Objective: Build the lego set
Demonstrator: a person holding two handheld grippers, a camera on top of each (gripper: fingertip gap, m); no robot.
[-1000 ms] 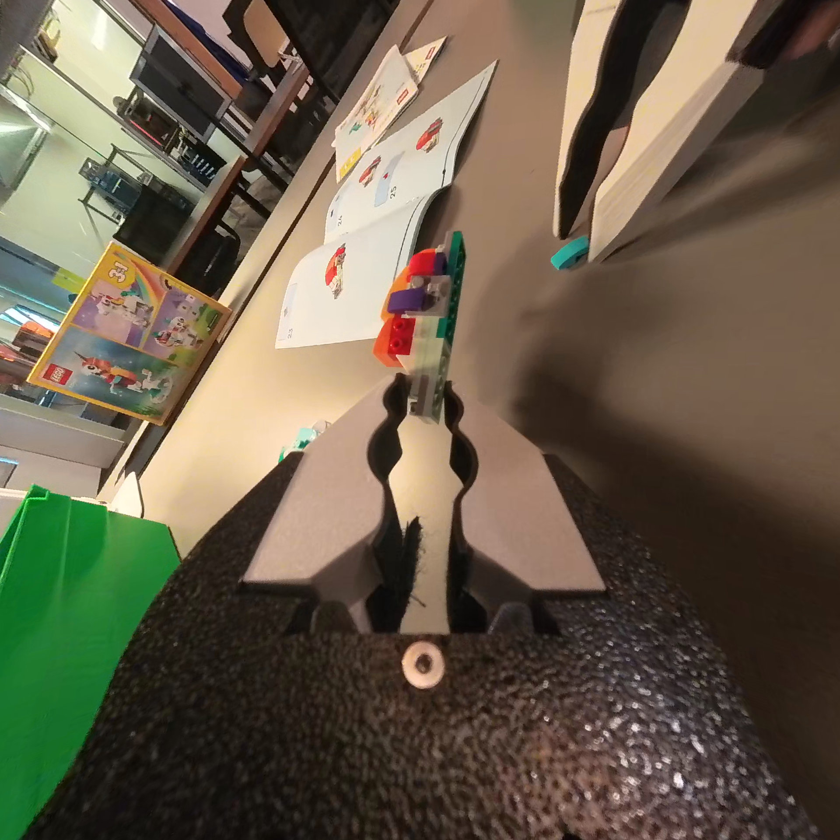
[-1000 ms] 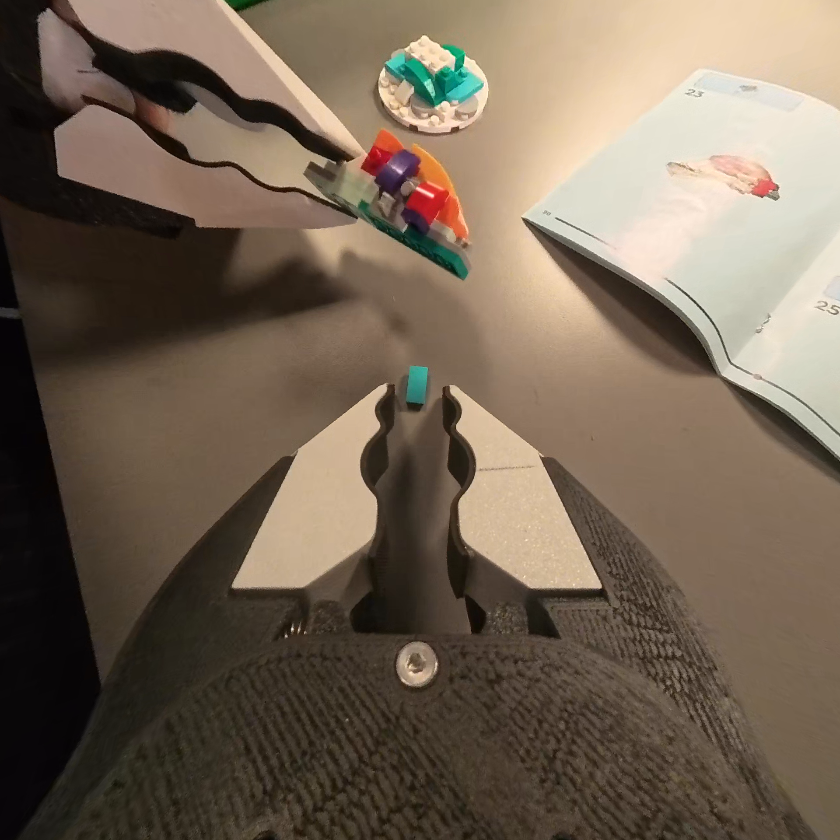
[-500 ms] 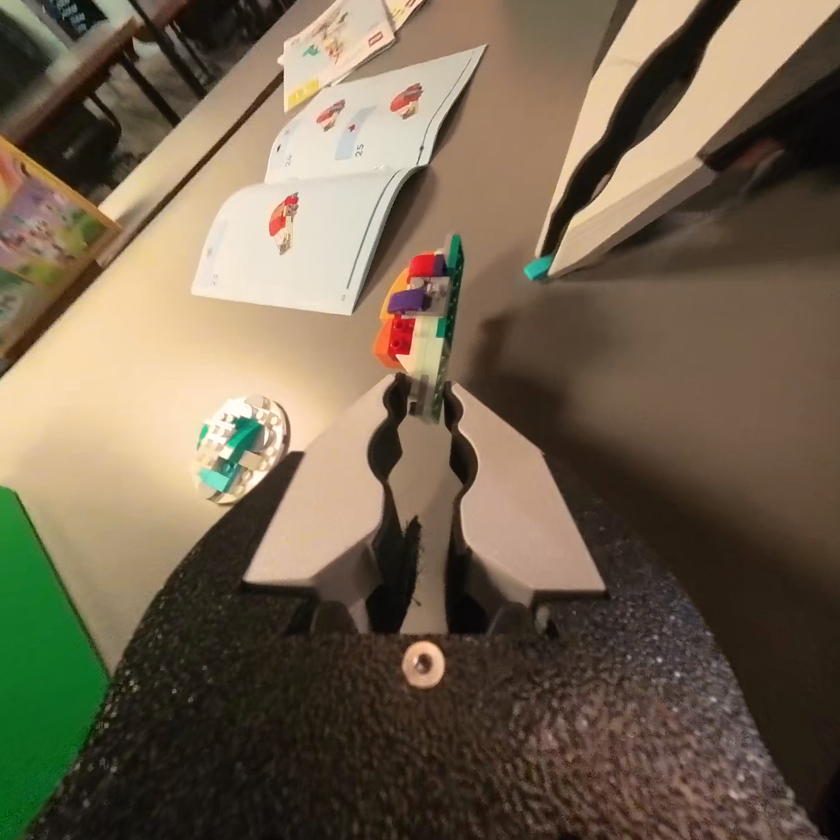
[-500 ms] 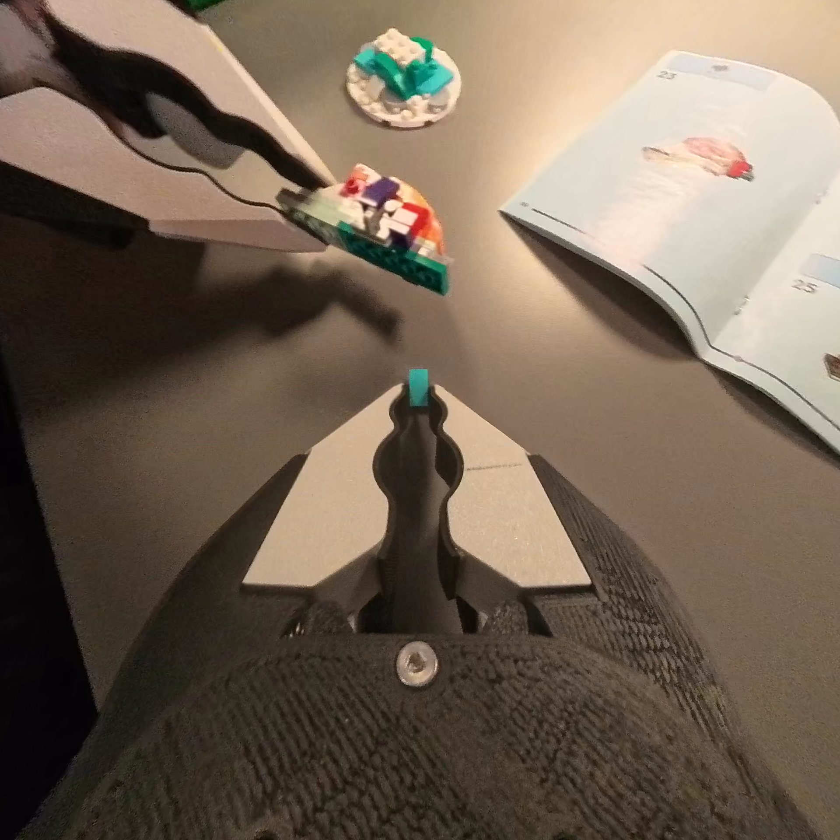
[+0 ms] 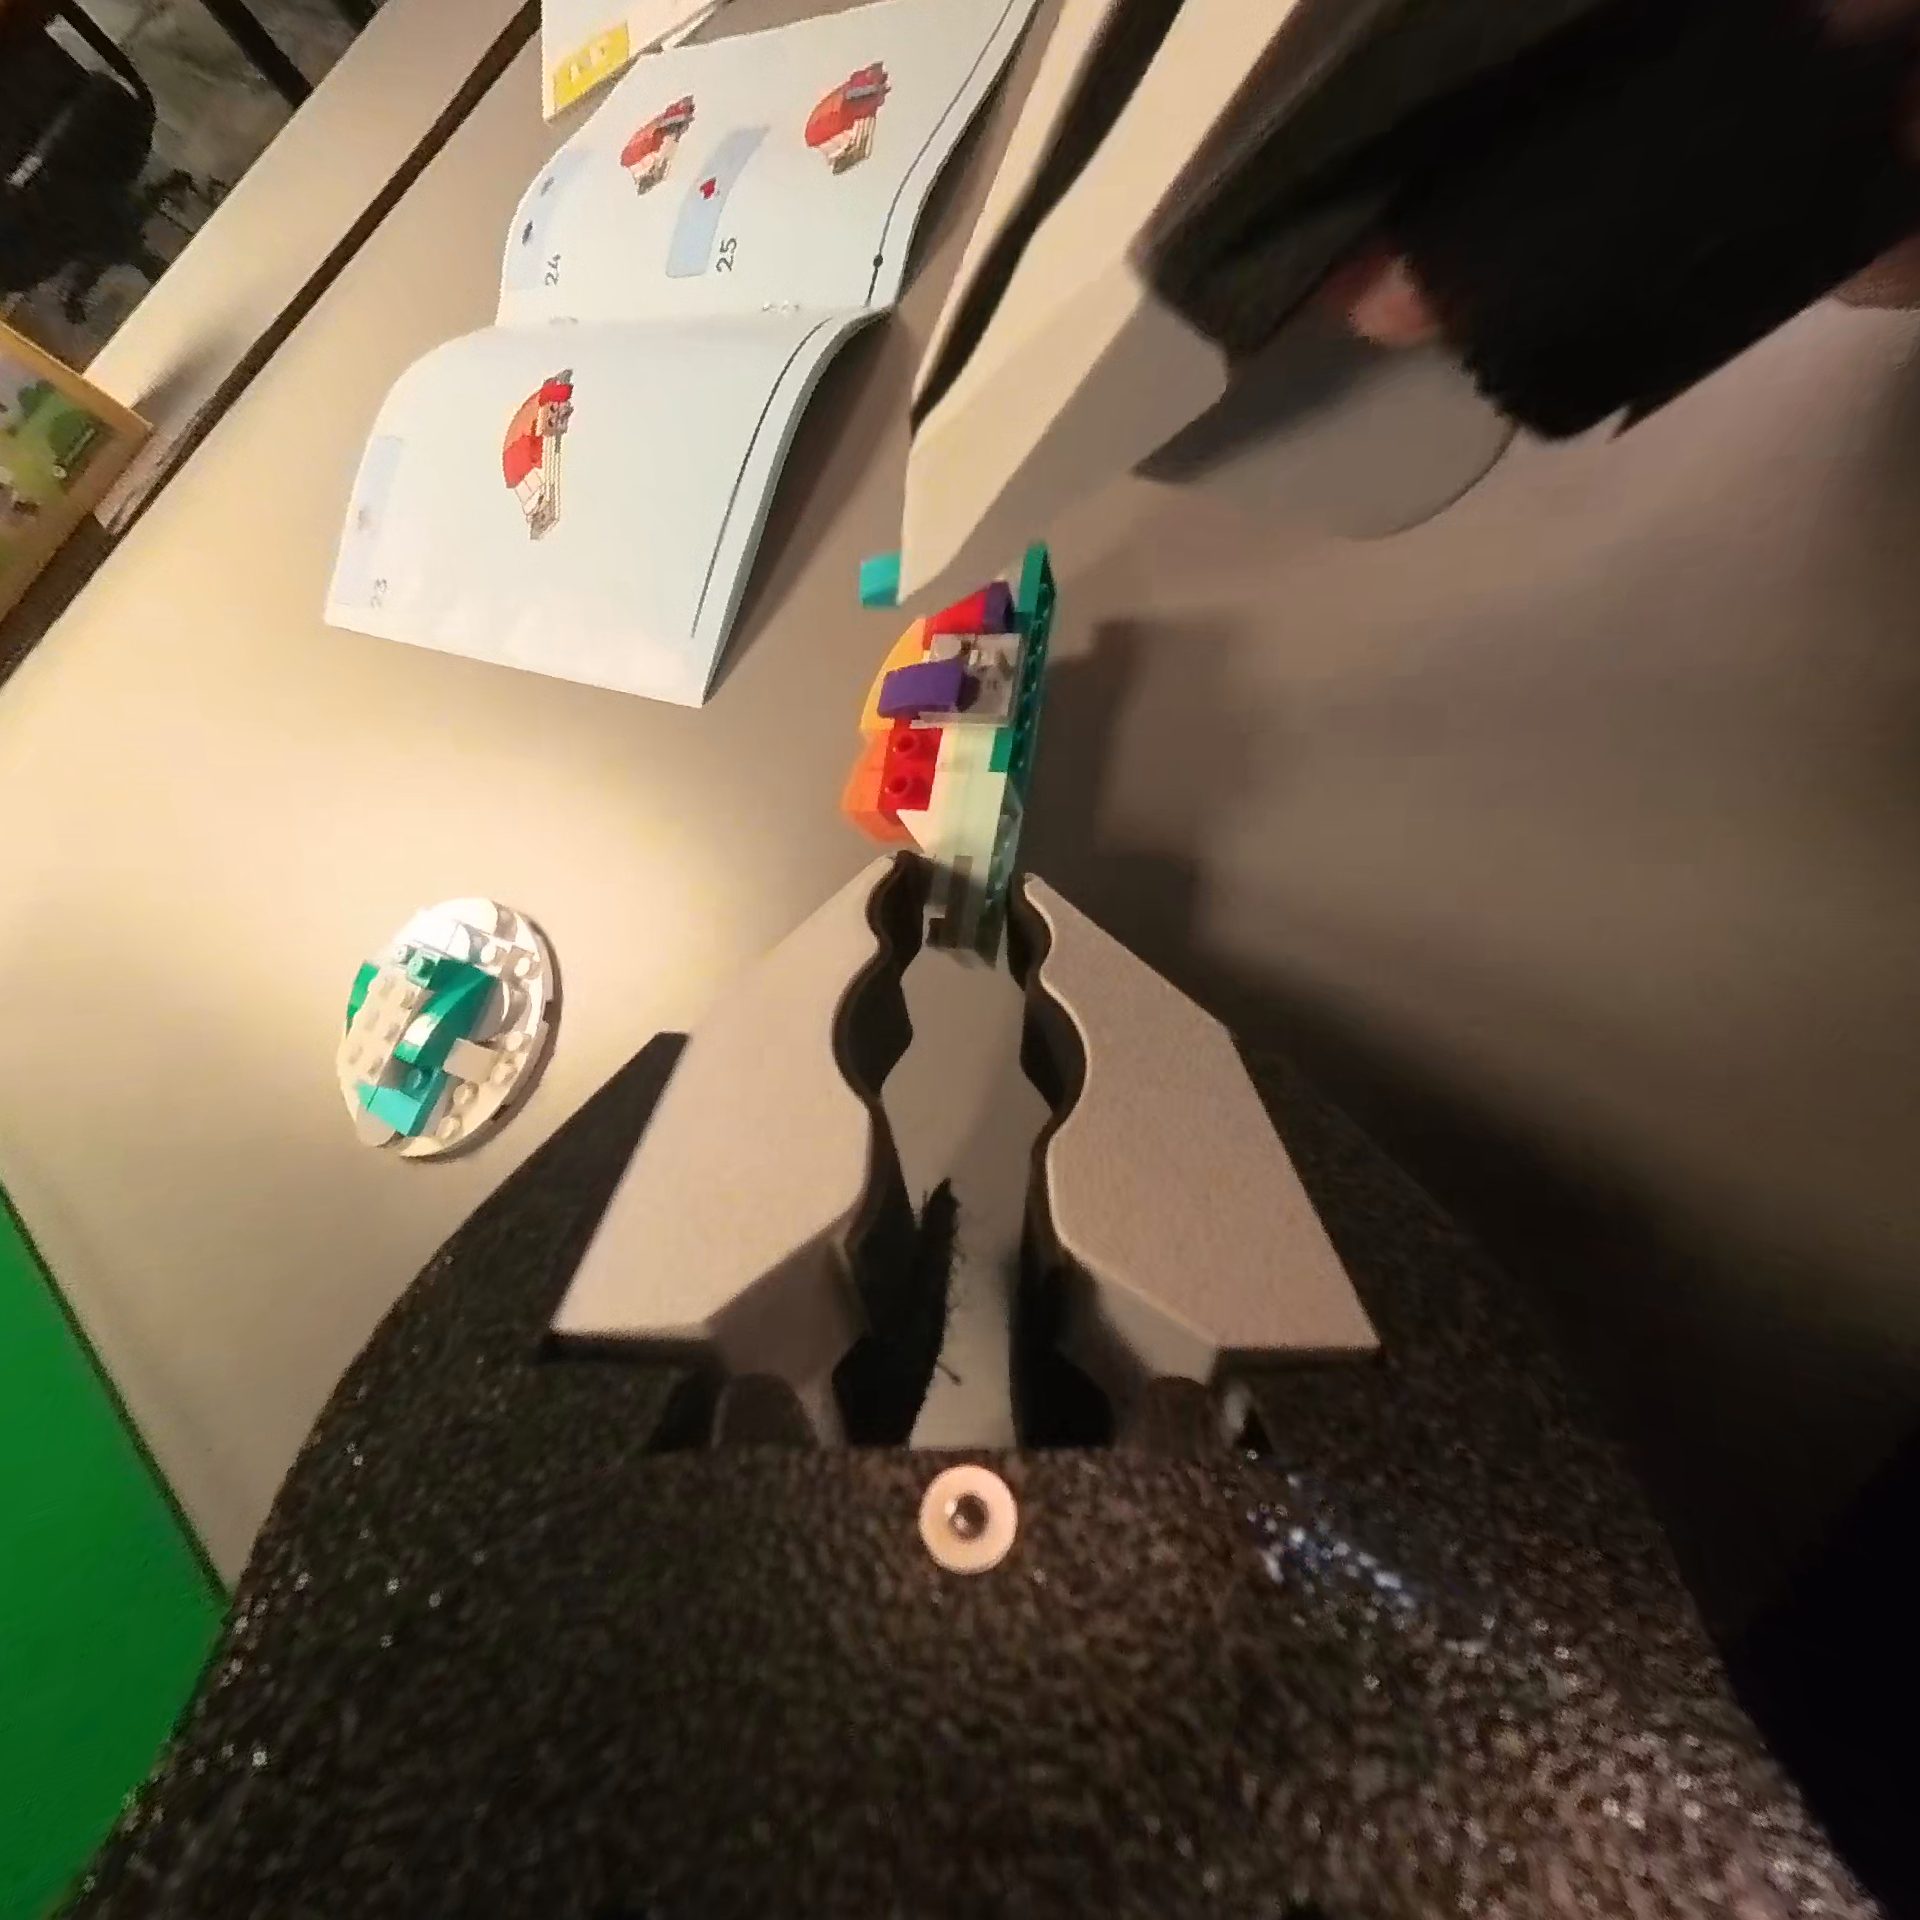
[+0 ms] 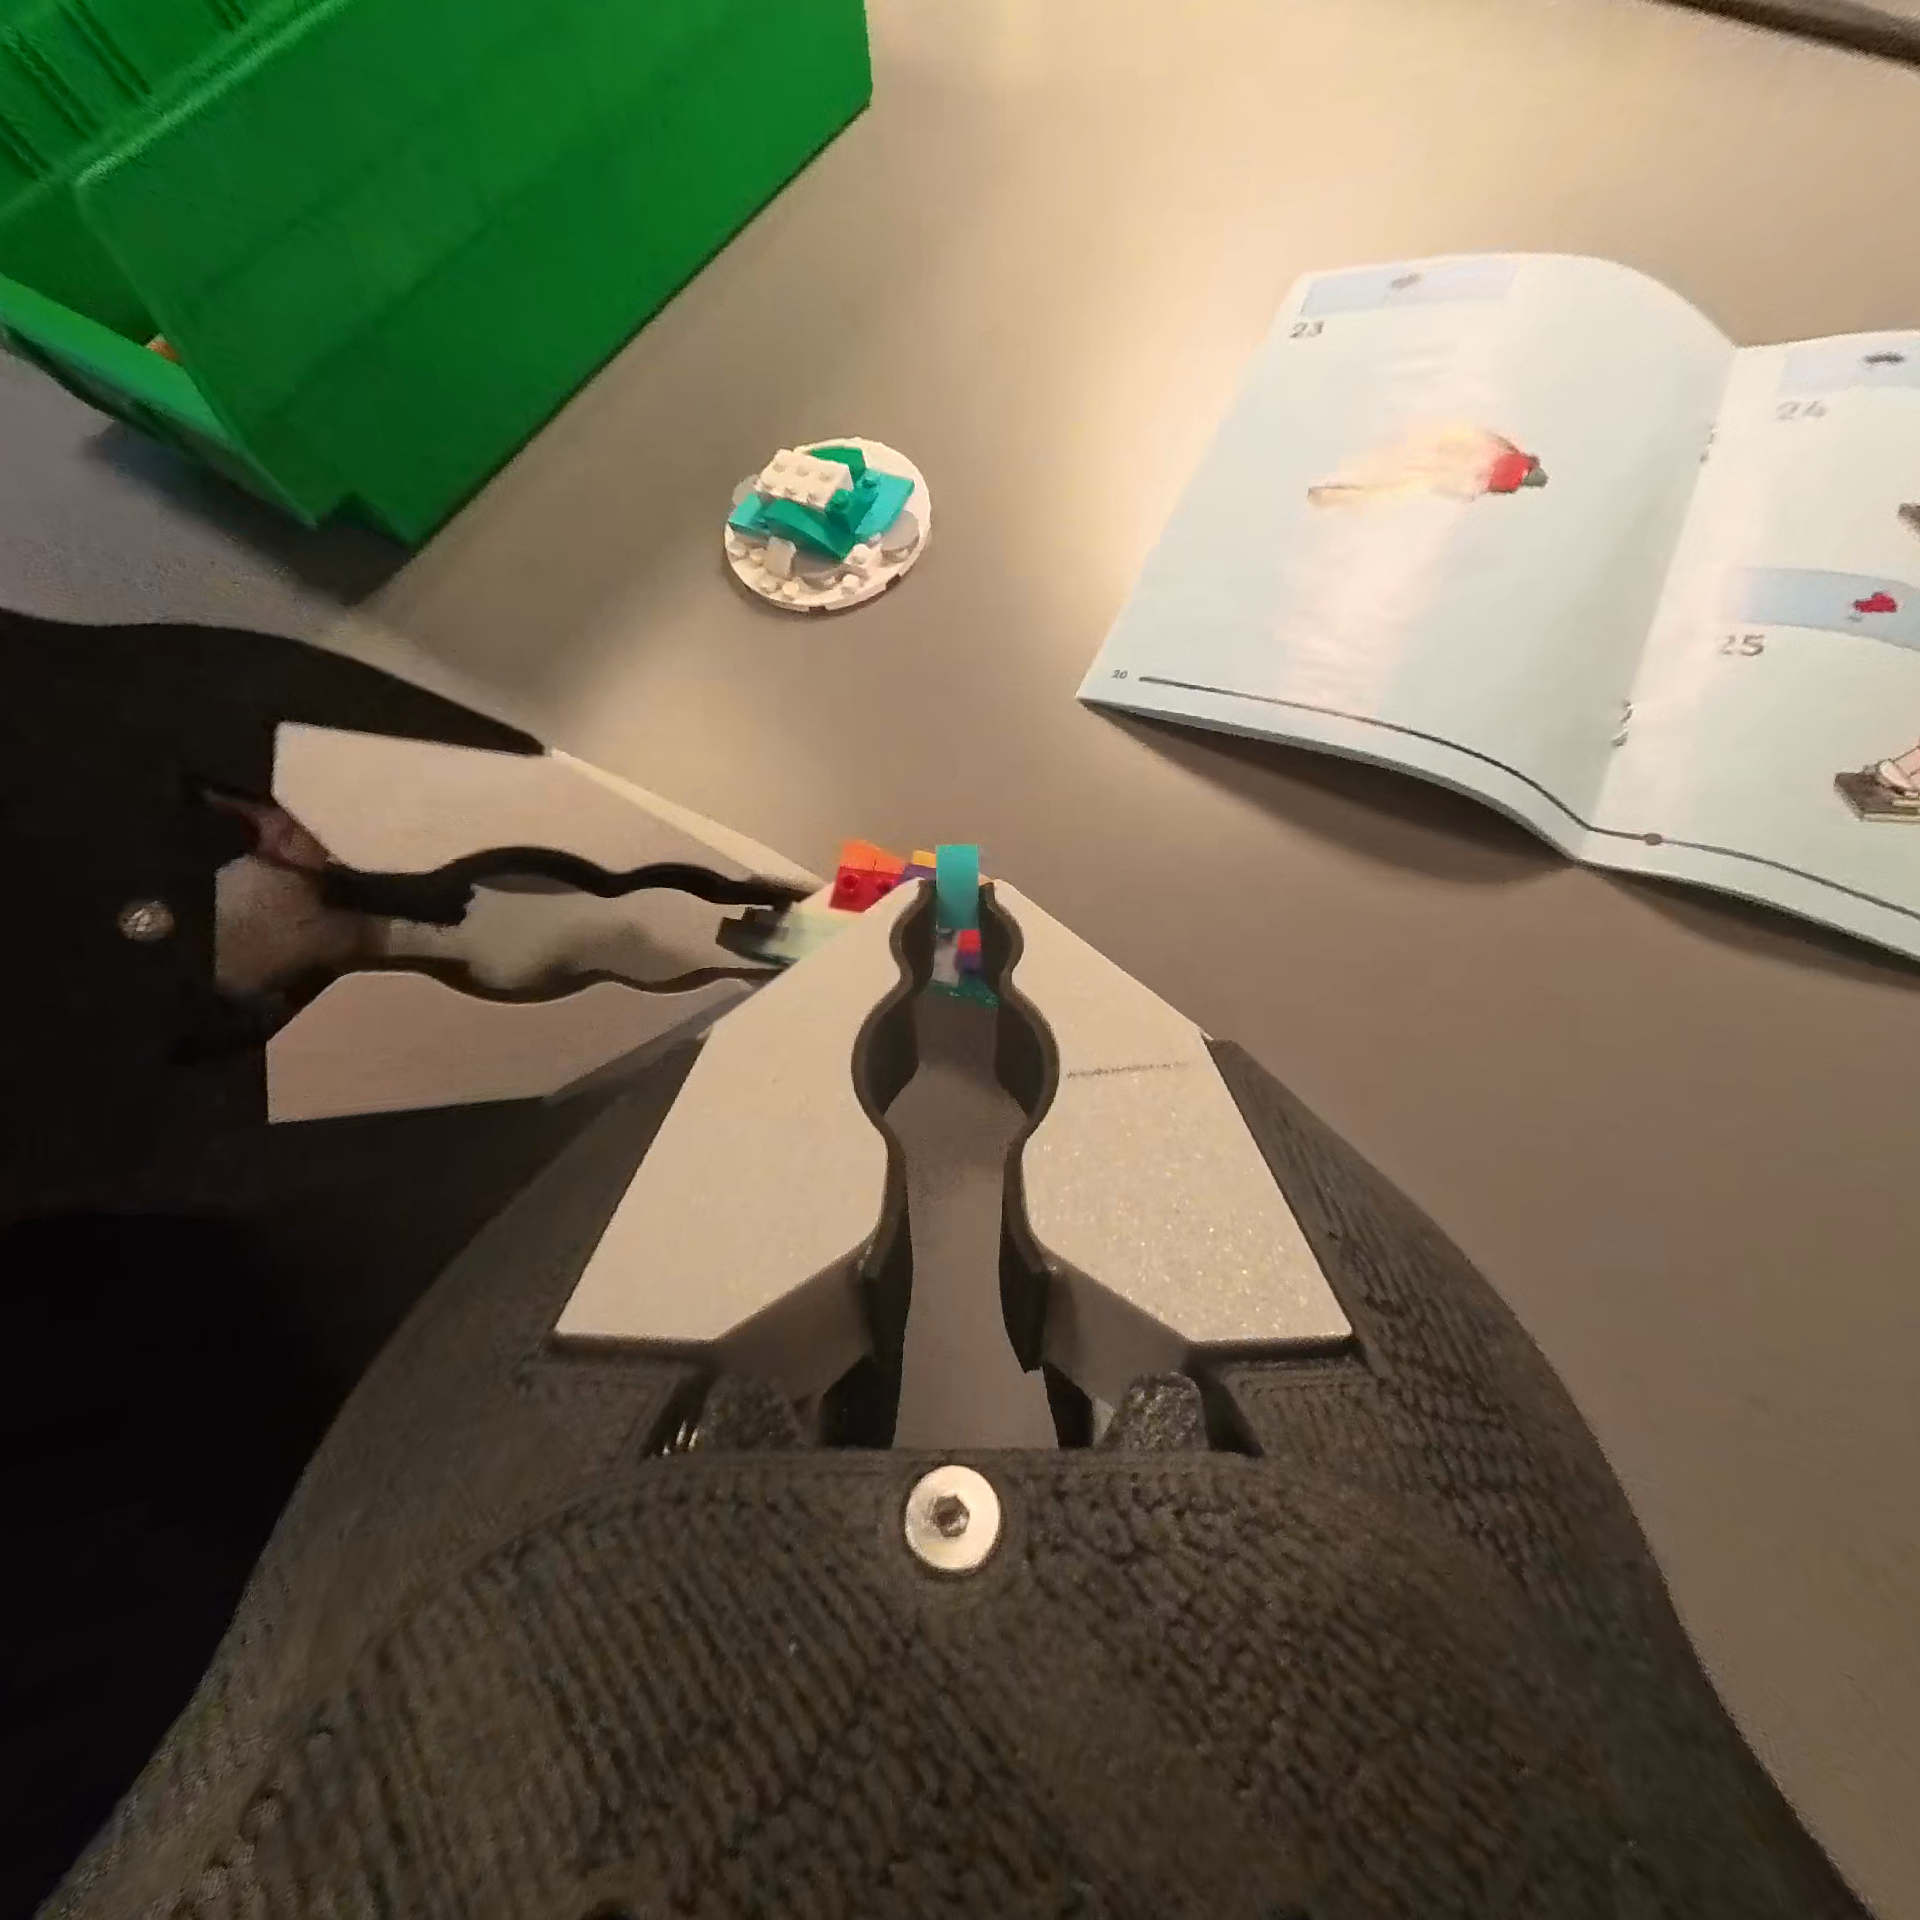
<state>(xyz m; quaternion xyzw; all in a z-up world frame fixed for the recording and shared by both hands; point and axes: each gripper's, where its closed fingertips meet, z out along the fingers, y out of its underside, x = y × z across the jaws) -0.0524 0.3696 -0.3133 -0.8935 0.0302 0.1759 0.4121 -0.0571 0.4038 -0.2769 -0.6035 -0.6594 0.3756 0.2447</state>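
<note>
My left gripper (image 5: 961, 894) is shut on the end of a small multicoloured lego model (image 5: 940, 717) with red, orange, purple and white bricks on a teal plate, held above the table. My right gripper (image 6: 954, 883) is shut on a small teal piece (image 6: 956, 878) and holds it right over the model (image 6: 868, 883). In the left wrist view the right gripper (image 5: 894, 587) comes in from the top right with the teal piece (image 5: 878, 579) at its tip, just above the model's far end. In the right wrist view the left gripper (image 6: 769, 935) reaches in from the left.
A round white plate with teal and white bricks (image 6: 826, 525) (image 5: 447, 1044) lies on the table. An open instruction booklet (image 6: 1507, 582) (image 5: 644, 416) lies to the right. A green bin (image 6: 395, 229) stands at the back left. A colourful box (image 5: 52, 457) sits at the far left edge. The tips of one gripper are about 5 centimetres away from the tips of the other.
My right gripper closed on the teal piece, lifted it and moved to the model. My left gripper turned, bringing the model under the right gripper's tip.
</note>
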